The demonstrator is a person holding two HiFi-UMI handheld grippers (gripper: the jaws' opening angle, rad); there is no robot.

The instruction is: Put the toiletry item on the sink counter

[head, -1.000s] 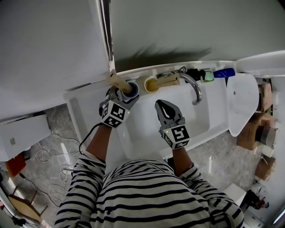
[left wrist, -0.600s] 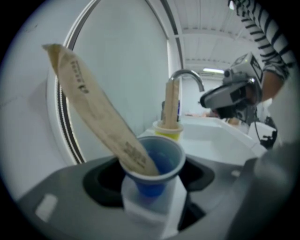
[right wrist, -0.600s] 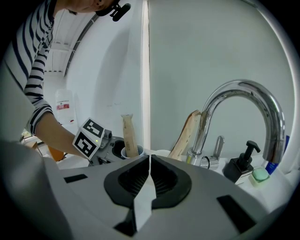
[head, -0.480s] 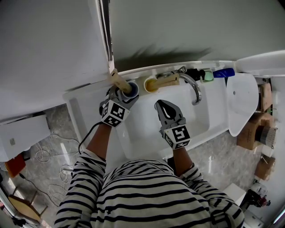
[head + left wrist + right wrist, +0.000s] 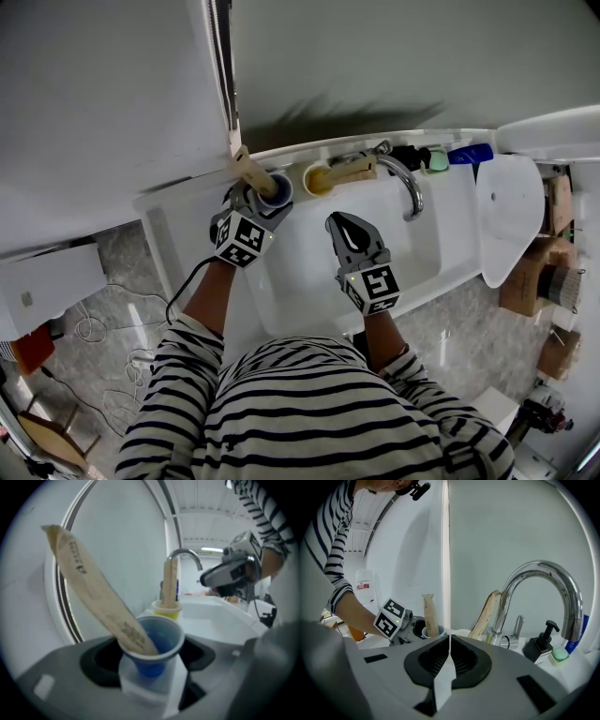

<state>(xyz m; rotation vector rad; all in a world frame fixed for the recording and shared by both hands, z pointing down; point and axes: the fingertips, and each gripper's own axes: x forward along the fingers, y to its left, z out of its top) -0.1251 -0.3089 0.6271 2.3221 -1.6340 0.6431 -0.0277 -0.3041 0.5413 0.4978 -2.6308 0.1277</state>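
I am holding the left hand-held gripper [image 5: 255, 199] at the back-left ledge of the white surface [image 5: 187, 202], beside the sink basin [image 5: 309, 281]. Its jaws are opening with the blue cup [image 5: 275, 187] between them, and the pads are touching the cup's lower wall. The tan toiletry packet [image 5: 93, 597] is standing in that cup, leaning steeply toward the wall, with its top well above the rim. I cannot tell whether the cup's base is resting on the ledge.

Just beside the blue cup, toward the faucet [image 5: 409, 183], a yellow cup [image 5: 319, 177] is sitting with a 2nd tan packet [image 5: 354, 169] in it.

I am keeping the right hand-held gripper [image 5: 342, 223] over the basin, well apart from both cups. Its jaws are pressed together with nothing between them.

Past the faucet, a black pump dispenser [image 5: 410, 156], a green item [image 5: 440, 160] and a blue bottle [image 5: 472, 153] are lining the back ledge.
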